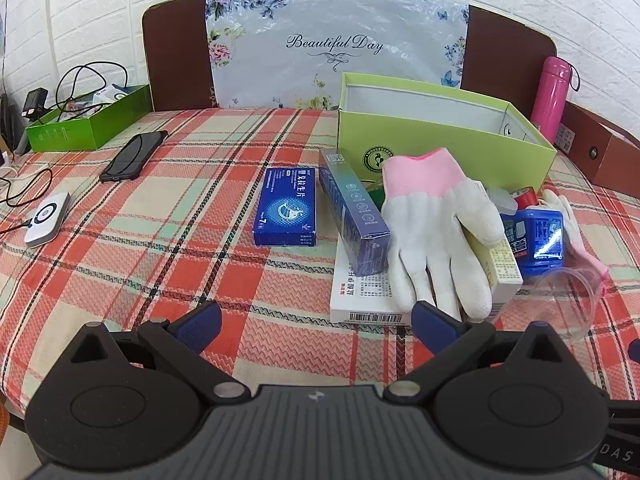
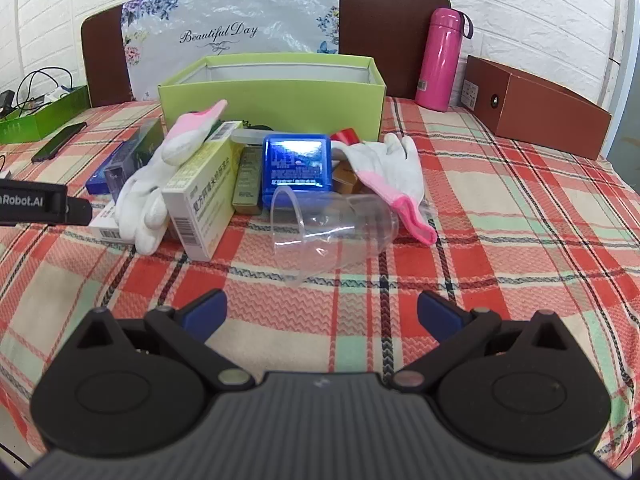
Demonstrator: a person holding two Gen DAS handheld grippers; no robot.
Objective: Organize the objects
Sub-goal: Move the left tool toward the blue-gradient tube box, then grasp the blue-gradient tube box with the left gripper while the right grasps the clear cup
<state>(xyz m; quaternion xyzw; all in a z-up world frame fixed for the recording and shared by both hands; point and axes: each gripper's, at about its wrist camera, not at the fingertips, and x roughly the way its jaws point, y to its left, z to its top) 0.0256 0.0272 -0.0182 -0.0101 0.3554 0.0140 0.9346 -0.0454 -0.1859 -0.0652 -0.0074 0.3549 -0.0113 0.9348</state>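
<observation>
A pile of objects lies on the plaid cloth before an open light-green box (image 1: 448, 136) (image 2: 272, 100). It holds a white and pink glove (image 1: 436, 232) (image 2: 160, 176), a second glove (image 2: 388, 168), a blue medicine box (image 1: 286, 212), a long purple-blue box (image 1: 356, 216), a white flat box (image 1: 360, 300), a yellow-white box (image 2: 204, 196), a shiny blue case (image 1: 536, 236) (image 2: 296, 164) and a clear plastic cup (image 2: 328, 232) on its side. My left gripper (image 1: 316, 328) is open and empty, in front of the white box. My right gripper (image 2: 322, 314) is open and empty, in front of the cup.
A dark green tray (image 1: 88, 124) with cables stands at the far left, a black phone (image 1: 134, 156) and a white charger puck (image 1: 46, 220) near it. A pink bottle (image 2: 440, 60) and a brown box (image 2: 536, 108) stand at the back right. A headboard with a floral bag is behind.
</observation>
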